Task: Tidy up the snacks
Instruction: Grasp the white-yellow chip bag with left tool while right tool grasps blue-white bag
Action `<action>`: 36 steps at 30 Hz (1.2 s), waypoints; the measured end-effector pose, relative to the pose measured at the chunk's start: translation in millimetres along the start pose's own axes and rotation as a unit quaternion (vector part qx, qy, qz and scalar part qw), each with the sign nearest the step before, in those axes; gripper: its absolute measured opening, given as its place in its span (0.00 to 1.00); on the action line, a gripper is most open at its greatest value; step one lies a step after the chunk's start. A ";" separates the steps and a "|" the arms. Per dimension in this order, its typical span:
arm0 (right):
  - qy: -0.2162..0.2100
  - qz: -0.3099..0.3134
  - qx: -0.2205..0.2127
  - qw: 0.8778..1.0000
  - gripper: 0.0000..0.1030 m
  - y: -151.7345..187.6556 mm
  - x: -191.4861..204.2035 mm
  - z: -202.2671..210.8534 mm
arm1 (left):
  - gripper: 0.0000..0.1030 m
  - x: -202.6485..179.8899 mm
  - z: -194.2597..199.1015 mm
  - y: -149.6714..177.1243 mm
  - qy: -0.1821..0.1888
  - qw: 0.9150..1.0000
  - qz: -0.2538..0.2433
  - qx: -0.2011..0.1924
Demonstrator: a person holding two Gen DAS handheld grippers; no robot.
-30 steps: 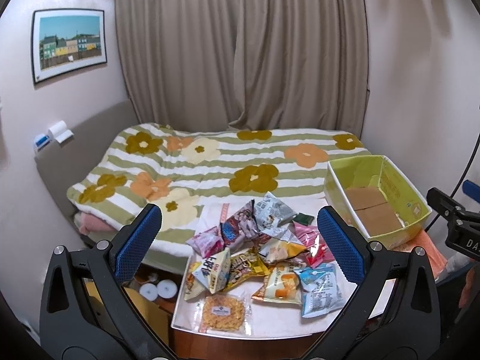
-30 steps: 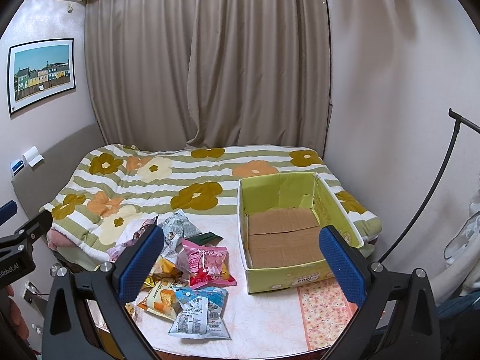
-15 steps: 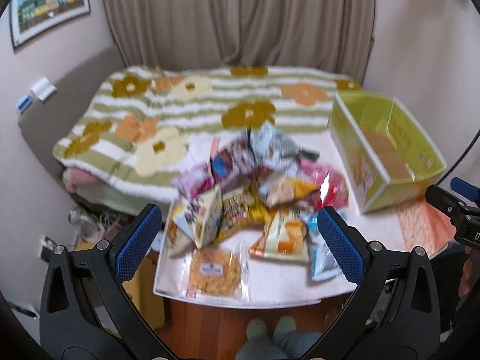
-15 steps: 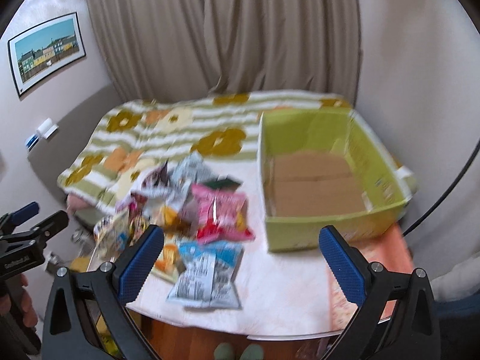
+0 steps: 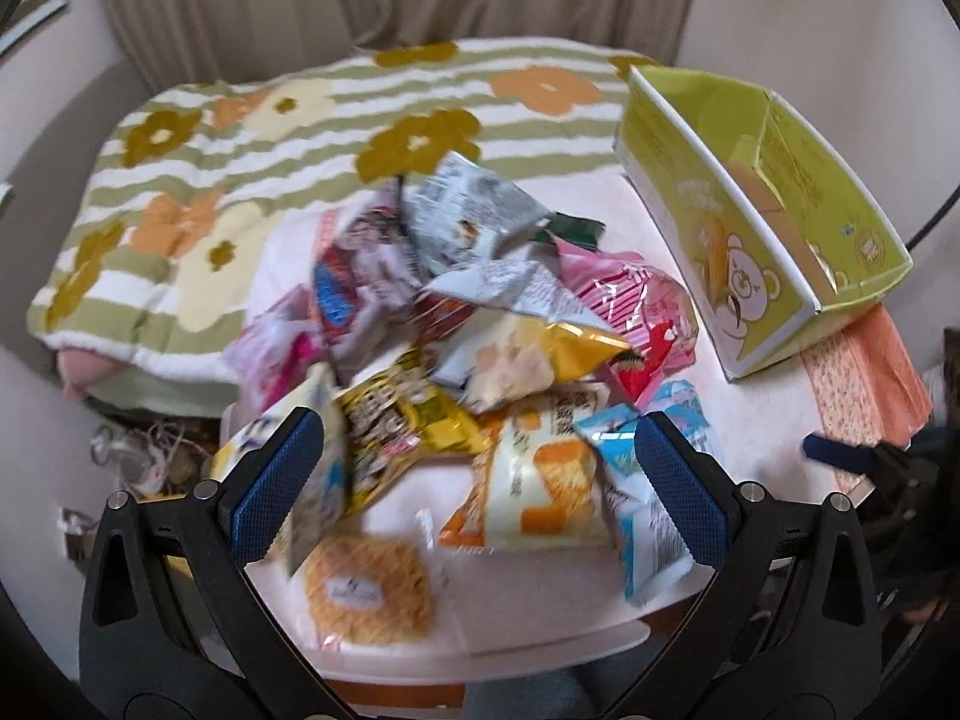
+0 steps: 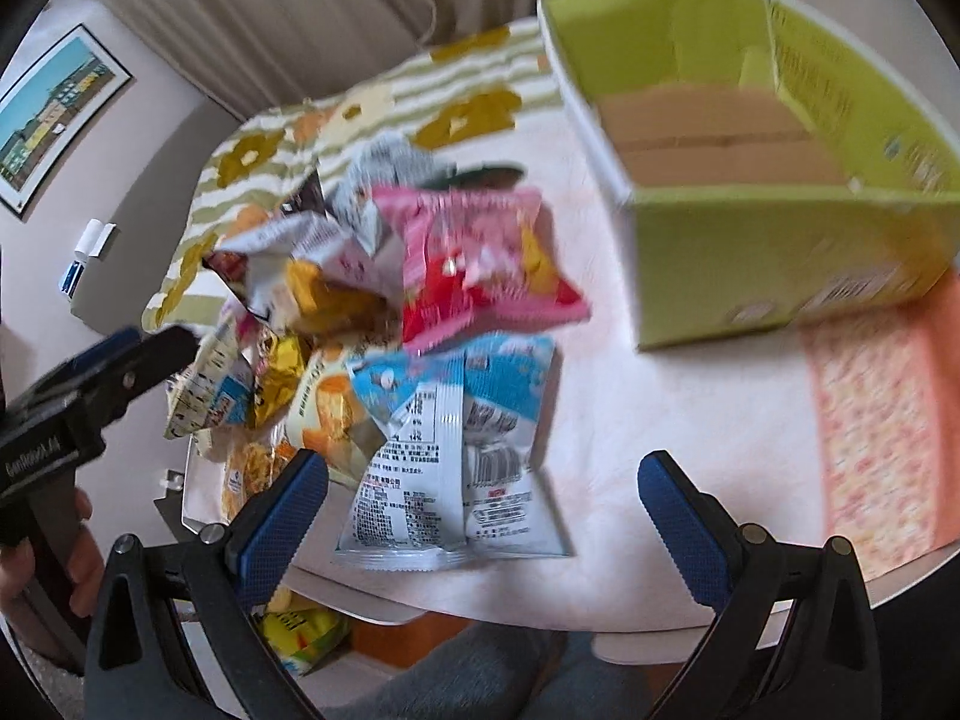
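A pile of snack bags (image 5: 480,324) lies on a white table (image 5: 708,414); it also shows in the right wrist view (image 6: 384,312). A green cardboard box (image 5: 750,228) stands empty at the table's right, also in the right wrist view (image 6: 774,192). My left gripper (image 5: 480,468) is open and empty, above the near bags: an orange-and-white bag (image 5: 540,480) and a round cracker pack (image 5: 366,591). My right gripper (image 6: 480,504) is open and empty, over a light-blue bag (image 6: 456,450) lying back side up. A pink bag (image 6: 480,258) lies beyond it.
A bed with a flowered striped cover (image 5: 252,168) sits behind the table. An orange patterned cloth (image 6: 876,432) lies at the table's right end. The left gripper and the hand holding it show at the left of the right wrist view (image 6: 72,420). Curtains hang behind.
Both grippers have dropped down and forward toward the table; the snack pile and box now look much larger and closer. Both jaws stay open.
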State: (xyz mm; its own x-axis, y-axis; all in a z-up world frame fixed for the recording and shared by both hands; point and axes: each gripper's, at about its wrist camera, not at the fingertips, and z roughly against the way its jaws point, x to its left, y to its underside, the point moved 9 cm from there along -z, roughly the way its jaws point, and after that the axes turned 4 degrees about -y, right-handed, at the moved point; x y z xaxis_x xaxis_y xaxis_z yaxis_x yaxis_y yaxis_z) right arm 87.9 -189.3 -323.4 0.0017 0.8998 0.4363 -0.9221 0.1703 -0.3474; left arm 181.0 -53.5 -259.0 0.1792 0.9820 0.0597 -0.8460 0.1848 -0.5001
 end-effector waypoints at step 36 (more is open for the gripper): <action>-0.038 -0.050 0.080 0.995 0.93 -14.0 -22.9 -71.6 | 0.81 -24.3 -115.7 -47.8 -0.025 0.995 -0.091 0.038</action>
State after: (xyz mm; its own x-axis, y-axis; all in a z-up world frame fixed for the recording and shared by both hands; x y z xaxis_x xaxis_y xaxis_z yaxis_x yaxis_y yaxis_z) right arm 128.5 -183.4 -388.0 0.0731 0.8476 0.5256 -0.9687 0.1857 -0.1648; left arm 275.1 -90.7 -336.5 0.3093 0.9324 0.1871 -0.8380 0.3602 -0.4098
